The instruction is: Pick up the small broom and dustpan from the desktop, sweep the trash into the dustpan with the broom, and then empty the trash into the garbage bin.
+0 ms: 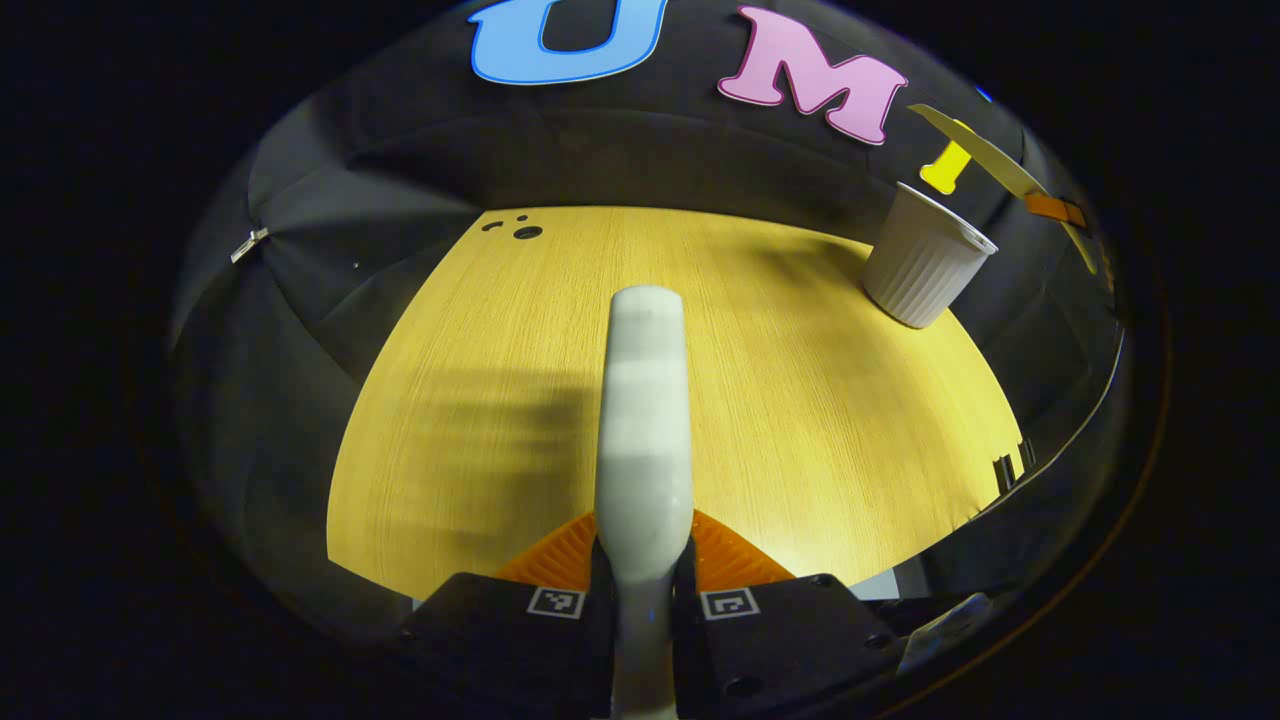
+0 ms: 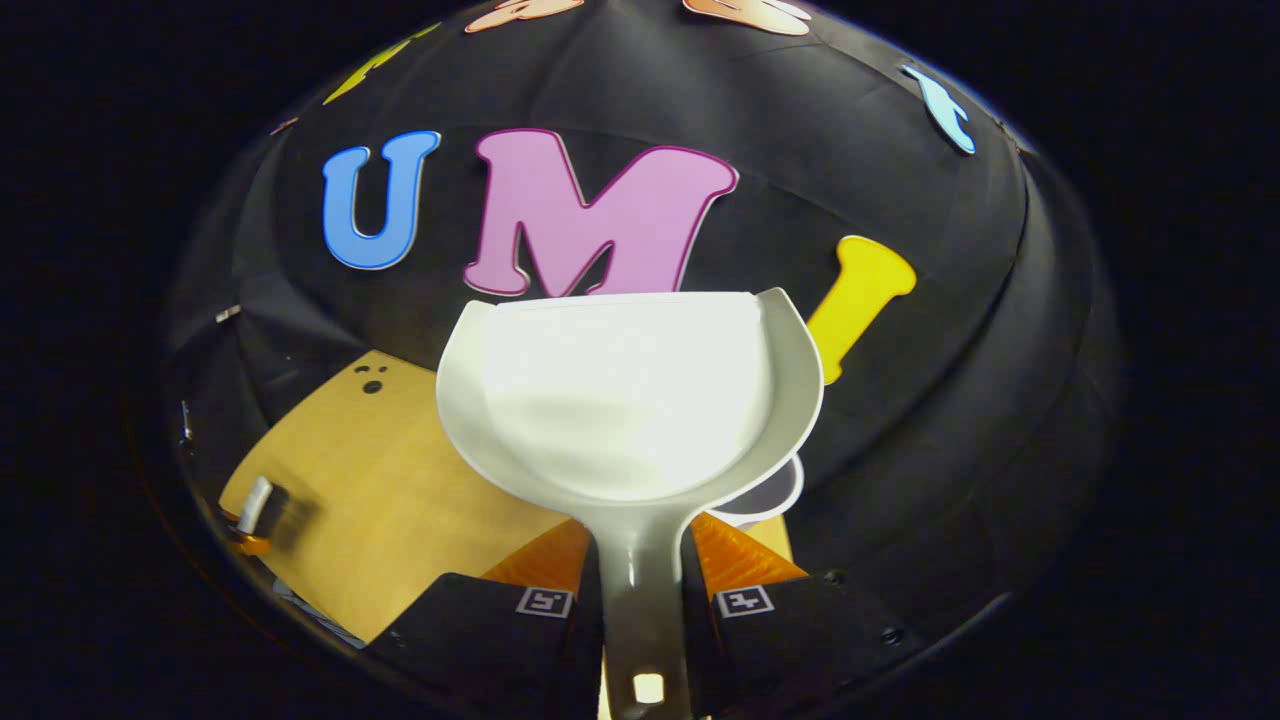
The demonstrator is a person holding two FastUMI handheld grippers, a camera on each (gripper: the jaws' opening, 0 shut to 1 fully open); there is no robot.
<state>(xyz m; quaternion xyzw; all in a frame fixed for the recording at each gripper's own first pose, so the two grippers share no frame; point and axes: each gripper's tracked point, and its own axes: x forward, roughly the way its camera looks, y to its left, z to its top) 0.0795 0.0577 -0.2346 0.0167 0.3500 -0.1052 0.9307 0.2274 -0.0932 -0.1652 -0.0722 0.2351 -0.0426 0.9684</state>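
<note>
Left gripper view: the left gripper (image 1: 643, 590) clamps the broom (image 1: 645, 420) by its handle above the desktop (image 1: 800, 400); the garbage bin (image 1: 925, 265) stands at the far right edge.

Right gripper view: the right gripper (image 2: 640, 595) clamps the dustpan (image 2: 625, 400), raised directly over the bin's rim. The emptying step appears under way; tipping the pan forward would follow.

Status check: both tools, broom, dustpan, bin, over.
Left tool shut on broom handle. Right tool shut on dustpan, pan looks empty, raised over bin. Table shows no trash.
</note>
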